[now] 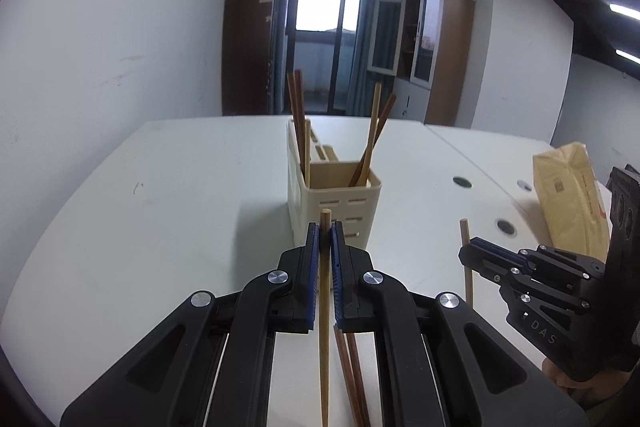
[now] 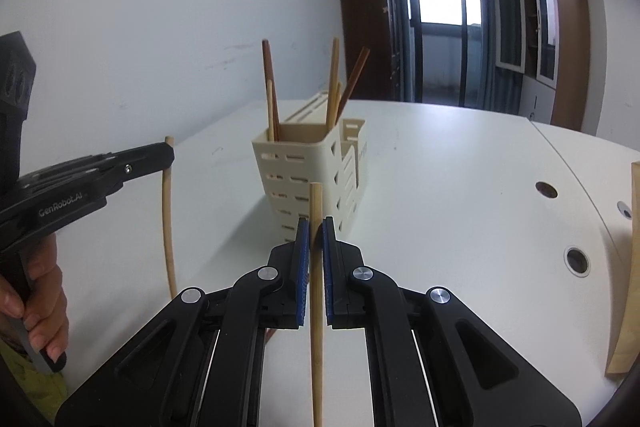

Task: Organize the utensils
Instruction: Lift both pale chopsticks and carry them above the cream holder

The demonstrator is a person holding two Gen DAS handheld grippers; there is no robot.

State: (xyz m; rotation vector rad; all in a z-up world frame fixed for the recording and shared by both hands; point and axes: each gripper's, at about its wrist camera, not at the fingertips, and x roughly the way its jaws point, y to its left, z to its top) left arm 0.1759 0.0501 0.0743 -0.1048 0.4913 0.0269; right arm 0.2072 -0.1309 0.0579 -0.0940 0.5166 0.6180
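Note:
A cream slotted utensil holder (image 1: 334,205) (image 2: 306,171) stands on the white table (image 1: 160,207) (image 2: 460,187), with several light and dark chopsticks upright in it. My left gripper (image 1: 325,233) (image 2: 170,155) is shut on a light wooden chopstick (image 1: 324,307) (image 2: 167,219), held upright just short of the holder. My right gripper (image 2: 316,227) (image 1: 466,253) is shut on another light chopstick (image 2: 316,287) (image 1: 467,263), to the right of the left one. Two dark brown chopsticks (image 1: 352,375) lie on the table under the left gripper.
A tan paper package (image 1: 572,203) (image 2: 626,267) stands at the table's right edge beside round cable holes (image 2: 578,261). A hand (image 2: 44,307) grips the left tool's handle. Wall on the left; window and cabinets at the back.

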